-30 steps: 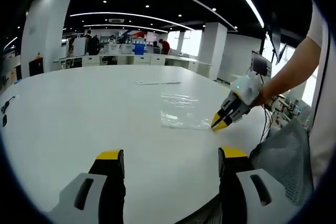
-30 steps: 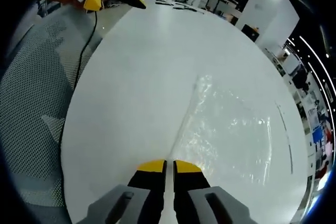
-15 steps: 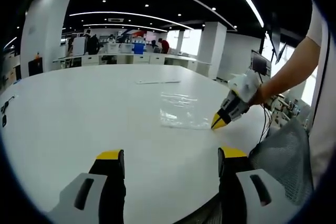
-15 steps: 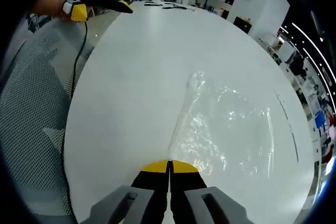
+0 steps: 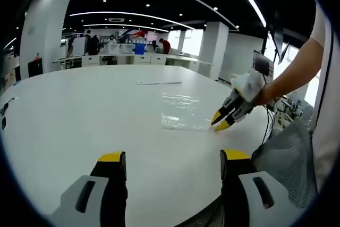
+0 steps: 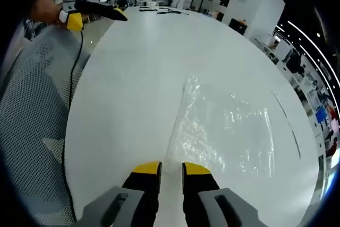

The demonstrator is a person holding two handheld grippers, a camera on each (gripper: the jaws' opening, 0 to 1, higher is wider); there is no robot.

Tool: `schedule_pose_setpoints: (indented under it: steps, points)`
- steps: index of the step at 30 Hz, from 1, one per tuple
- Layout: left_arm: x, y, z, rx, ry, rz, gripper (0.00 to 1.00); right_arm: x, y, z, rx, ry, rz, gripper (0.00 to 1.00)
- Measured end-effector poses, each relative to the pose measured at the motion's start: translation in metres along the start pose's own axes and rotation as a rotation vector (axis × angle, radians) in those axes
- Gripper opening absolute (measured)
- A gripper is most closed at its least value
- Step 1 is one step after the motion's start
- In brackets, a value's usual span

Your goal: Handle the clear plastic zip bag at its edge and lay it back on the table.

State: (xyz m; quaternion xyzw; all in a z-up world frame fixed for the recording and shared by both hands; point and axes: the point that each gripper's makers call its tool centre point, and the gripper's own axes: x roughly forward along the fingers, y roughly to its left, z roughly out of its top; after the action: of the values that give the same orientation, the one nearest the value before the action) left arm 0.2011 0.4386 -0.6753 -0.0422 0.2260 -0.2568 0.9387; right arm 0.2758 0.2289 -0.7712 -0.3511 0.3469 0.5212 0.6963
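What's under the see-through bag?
Just the white table, showing through the clear zip bag lying flat on it. Nothing else shows beneath; glare hides some spots.

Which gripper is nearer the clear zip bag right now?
Right. The right gripper sits open just off the clear zip bag's near edge. The left gripper hangs open well back from it over the white table.

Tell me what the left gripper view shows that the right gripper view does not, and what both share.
Left gripper view: the person's arm, distant desks and white pillars, and the left gripper, open above bare table.

Right gripper view: a thin dark line on the table beyond the bag.

Both: the white table, the clear plastic zip bag lying flat, the right gripper open at its edge, and the mesh chair.
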Motion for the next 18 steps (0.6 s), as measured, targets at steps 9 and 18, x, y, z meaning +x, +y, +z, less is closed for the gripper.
schedule_pose_setpoints:
  steps: [9,18]
  points:
    - [0.0000,-0.0006,0.0005,-0.002,0.000,0.002,0.71,0.0048,-0.0002,-0.0005,0.002,0.024,0.016,0.11]
    - [-0.0001,-0.0047,0.0029,-0.003,0.002,0.002,0.71,0.0093,0.0024,-0.0020,0.051,0.009,0.058,0.04]
